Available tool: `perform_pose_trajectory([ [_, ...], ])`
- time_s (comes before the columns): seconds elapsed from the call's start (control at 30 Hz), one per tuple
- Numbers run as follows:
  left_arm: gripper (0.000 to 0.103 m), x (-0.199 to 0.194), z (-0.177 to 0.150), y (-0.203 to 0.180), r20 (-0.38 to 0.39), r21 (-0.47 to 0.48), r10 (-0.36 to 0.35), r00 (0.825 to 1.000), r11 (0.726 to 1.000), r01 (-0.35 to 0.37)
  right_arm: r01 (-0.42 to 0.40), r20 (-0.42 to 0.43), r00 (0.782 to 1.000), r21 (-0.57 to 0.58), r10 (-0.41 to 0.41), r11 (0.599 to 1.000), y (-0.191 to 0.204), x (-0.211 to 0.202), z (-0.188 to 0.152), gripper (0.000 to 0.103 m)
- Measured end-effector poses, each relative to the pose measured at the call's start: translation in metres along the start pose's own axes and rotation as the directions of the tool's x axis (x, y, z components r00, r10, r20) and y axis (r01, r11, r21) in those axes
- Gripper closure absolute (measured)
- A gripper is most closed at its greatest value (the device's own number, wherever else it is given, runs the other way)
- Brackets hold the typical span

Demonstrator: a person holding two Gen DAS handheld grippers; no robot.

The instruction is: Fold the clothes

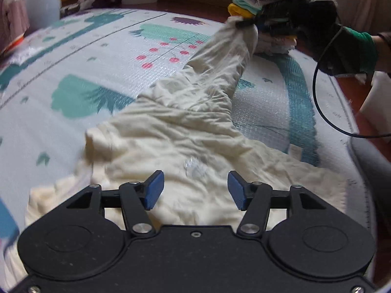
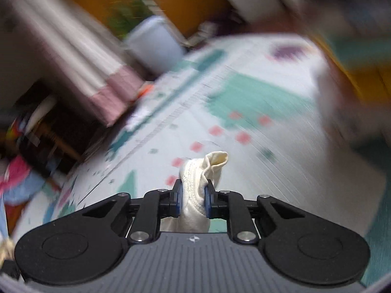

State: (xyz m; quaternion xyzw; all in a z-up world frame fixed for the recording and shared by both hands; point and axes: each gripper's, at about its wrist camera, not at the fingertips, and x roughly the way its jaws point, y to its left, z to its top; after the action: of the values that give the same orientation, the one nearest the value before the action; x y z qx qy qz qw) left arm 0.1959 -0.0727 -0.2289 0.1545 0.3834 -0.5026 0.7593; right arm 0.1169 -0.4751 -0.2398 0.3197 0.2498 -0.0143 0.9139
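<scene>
A crumpled cream garment (image 1: pixel 185 131) lies on the patterned play mat (image 1: pixel 102 56), one long part of it stretched up to the far right. My left gripper (image 1: pixel 195 190) hovers just over its near folds, its blue pads apart with no cloth pinched between them. In the left wrist view my right gripper (image 1: pixel 246 23), held by a dark gloved hand (image 1: pixel 342 46), pulls the stretched end up off the mat. The right wrist view shows my right gripper (image 2: pixel 193 197) shut on a bunched end of the cream cloth (image 2: pixel 198 185), which sticks up between the pads.
A stack of folded clothes (image 1: pixel 266 2) stands at the mat's far right, behind the right gripper. Two pale bins (image 1: pixel 41 0) stand beyond the mat's far edge. A black cable (image 1: pixel 317 92) loops down from the right hand. The right wrist view is heavily motion-blurred.
</scene>
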Motion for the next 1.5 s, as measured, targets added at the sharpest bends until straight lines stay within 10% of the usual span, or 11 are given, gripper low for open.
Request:
perform_pose_trajectory([
  [0.33,0.046,-0.062,-0.021,0.031,0.032,-0.282,0.04,0.999,0.959,-0.03,-0.301,-0.103,0.954,-0.326,0.283,0.896,0.132,0.026,0.003,0.085],
  [0.47,0.046,-0.073,-0.031,0.038,0.037,-0.329,0.051,0.998,0.944,-0.036,-0.278,-0.157,0.96,-0.434,0.232,0.857,0.159,0.029,-0.012,0.085],
  [0.6,0.046,-0.083,-0.038,0.04,0.067,-0.341,0.047,0.997,0.94,-0.021,-0.033,-0.172,0.984,0.033,0.039,0.999,0.077,0.019,-0.038,0.041],
  [0.8,0.047,-0.069,-0.031,0.013,0.115,-0.166,-0.007,0.993,0.986,0.026,0.199,-0.177,0.975,0.428,-0.135,0.882,-0.03,0.001,-0.074,0.042],
  [0.93,0.047,-0.033,-0.027,-0.016,0.084,-0.03,-0.016,0.996,0.999,0.018,0.184,-0.116,0.983,0.535,-0.144,0.825,-0.059,0.003,-0.068,0.042],
  [1.13,0.047,-0.004,-0.031,-0.039,-0.088,0.087,-0.057,0.995,0.994,0.065,0.137,-0.089,0.99,0.522,-0.106,0.842,-0.071,0.024,-0.056,0.043],
  [1.37,0.054,-0.032,-0.058,-0.029,-0.156,-0.204,-0.134,0.979,0.974,0.101,0.1,-0.101,0.993,0.482,-0.058,0.871,-0.071,0.047,-0.049,0.049],
  [1.5,0.097,-0.025,-0.077,-0.029,-0.163,-0.429,-0.222,0.961,0.893,0.133,0.093,-0.099,0.994,0.478,-0.051,0.873,-0.071,0.047,-0.049,0.049],
])
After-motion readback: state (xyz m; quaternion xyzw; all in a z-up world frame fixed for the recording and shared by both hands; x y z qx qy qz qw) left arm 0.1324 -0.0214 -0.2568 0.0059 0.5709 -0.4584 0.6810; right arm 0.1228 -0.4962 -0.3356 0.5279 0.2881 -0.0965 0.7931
